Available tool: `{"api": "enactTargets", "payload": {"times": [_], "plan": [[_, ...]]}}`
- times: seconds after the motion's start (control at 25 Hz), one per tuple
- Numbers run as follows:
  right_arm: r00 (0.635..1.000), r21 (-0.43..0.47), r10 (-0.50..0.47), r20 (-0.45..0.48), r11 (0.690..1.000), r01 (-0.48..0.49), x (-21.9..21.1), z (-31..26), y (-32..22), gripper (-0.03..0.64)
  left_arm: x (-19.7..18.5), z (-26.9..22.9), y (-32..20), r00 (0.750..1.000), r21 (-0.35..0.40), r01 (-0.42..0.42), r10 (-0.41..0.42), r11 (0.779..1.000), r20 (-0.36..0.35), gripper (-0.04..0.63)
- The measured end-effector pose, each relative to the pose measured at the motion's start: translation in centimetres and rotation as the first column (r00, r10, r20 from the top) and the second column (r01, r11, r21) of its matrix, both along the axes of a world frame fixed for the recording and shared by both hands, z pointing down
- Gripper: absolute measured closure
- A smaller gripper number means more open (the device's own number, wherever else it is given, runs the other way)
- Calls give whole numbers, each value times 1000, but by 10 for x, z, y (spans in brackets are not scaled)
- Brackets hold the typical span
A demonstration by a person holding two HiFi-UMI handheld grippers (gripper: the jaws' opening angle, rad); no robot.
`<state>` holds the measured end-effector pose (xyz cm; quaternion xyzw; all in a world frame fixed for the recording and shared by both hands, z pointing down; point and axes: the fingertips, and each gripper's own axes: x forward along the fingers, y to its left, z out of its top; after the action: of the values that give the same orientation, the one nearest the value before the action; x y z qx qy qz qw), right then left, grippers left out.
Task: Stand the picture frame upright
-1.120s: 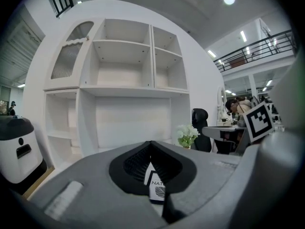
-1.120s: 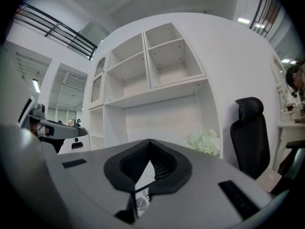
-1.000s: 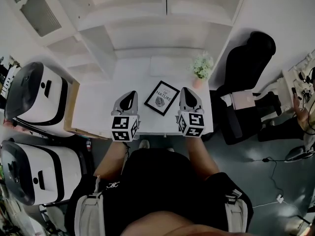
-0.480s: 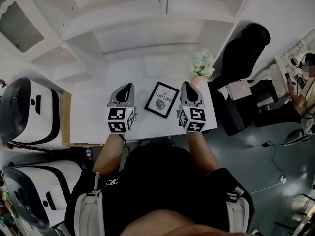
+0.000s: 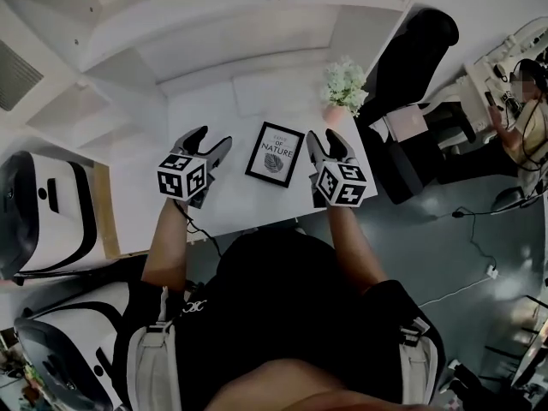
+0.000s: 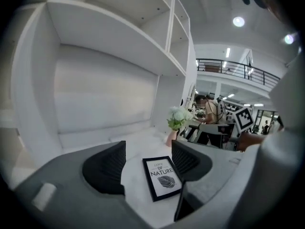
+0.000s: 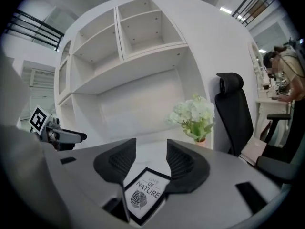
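**Picture frame** [image 5: 275, 154]: black border, leaf print. It lies flat and face up on the white table [image 5: 231, 208], slightly askew. It is not yet stood, so I judge the step in hand to be the approach, before any contact.

**Left gripper** [image 5: 212, 139]: to the frame's left, near it and not touching. Its jaws are opening and stand wide, with nothing pressed between the pads. In the left gripper view the frame shows on the table beyond the gap.

**Right gripper** [image 5: 325, 139]: to the frame's right, just beside its edge. Its jaws are likewise opening wide and hold nothing, and I see the frame below and past them.

**Flower vase** [image 5: 344, 88]: beyond the frame's far right corner.

**Office chair** [image 5: 415, 50]: further right of the frame, off the table.

**Shelves** [image 5: 128, 50]: white and bare, behind the frame.

**Next move, as I judge it:** I lower one gripper to a frame edge, close on the border and tip the frame up, while the other steadies it. I cannot tell whether there is a rear prop. A thin flat edge may slide rather than lift.
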<state>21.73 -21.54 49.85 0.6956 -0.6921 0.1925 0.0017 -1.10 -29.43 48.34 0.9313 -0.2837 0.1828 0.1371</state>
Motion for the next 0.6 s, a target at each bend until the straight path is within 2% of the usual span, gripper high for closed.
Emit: {"api": "enactTargets", "payload": {"times": [0.16,0.36,0.48,0.6], "plan": [[999,-87,45,11,995,-44,6,36,5,428,-9,25,-16,997,-141,-32,22,990,-69,302],[995,-192,95,26,977,-89,3,82,8,429,-19,64,-28,994,-262,-87,67,961,-81,302],[994,-246,105,33,965,-94,-6,105,8,430,-20,85,-30,987,-334,-146,117,931,-107,302],[993,-296,108,46,951,-90,-18,126,8,434,-22,104,-32,979,-404,-186,132,896,-158,302]]}}
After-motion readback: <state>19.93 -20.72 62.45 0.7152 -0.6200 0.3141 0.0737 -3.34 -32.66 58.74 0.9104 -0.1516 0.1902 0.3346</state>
